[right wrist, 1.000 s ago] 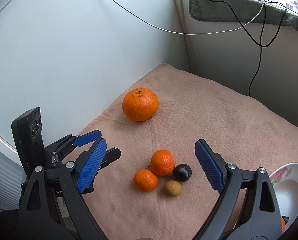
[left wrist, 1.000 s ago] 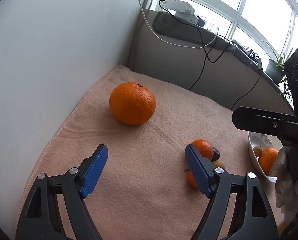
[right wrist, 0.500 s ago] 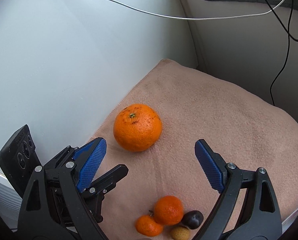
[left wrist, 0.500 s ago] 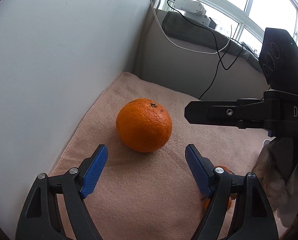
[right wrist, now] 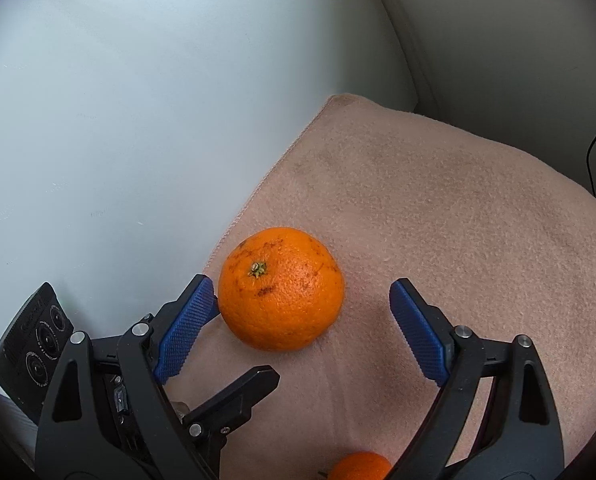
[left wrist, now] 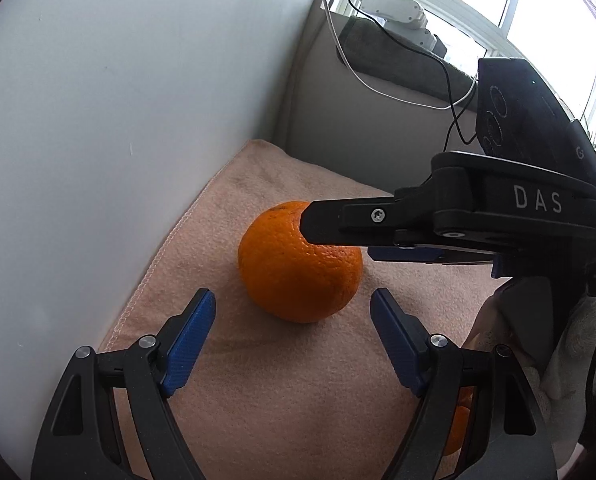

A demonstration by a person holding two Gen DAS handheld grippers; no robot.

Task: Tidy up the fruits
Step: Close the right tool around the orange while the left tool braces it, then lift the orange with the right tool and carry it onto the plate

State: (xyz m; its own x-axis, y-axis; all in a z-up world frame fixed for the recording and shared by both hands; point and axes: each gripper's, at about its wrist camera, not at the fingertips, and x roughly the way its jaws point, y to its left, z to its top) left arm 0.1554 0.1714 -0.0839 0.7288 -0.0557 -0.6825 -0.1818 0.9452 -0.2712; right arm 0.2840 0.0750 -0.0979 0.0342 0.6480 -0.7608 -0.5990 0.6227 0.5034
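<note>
A large orange (left wrist: 298, 268) lies on the pink towel (left wrist: 290, 408) near the white wall; it also shows in the right wrist view (right wrist: 280, 290). My left gripper (left wrist: 292, 304) is open and empty, its blue pads (left wrist: 190, 340) just short of the orange. My right gripper (right wrist: 303, 292) is open, reaching over the orange from the right; its left pad (right wrist: 186, 320) is beside the orange's left side, and contact cannot be told. The right gripper's body (left wrist: 477, 220) crosses the left wrist view above the orange. A small mandarin (right wrist: 357, 468) shows at the bottom edge.
The white wall (left wrist: 118, 100) runs close along the towel's left edge (right wrist: 258, 196). A grey ledge (left wrist: 397, 60) with cables and a white device stands behind, under a window. The left gripper's body (right wrist: 34, 344) sits low left in the right wrist view. Another small mandarin (left wrist: 459, 428) peeks behind my left gripper's right finger.
Both grippers have moved closer to the large orange. The right gripper now straddles it from above; the cluster of small fruits has slid almost out of view.
</note>
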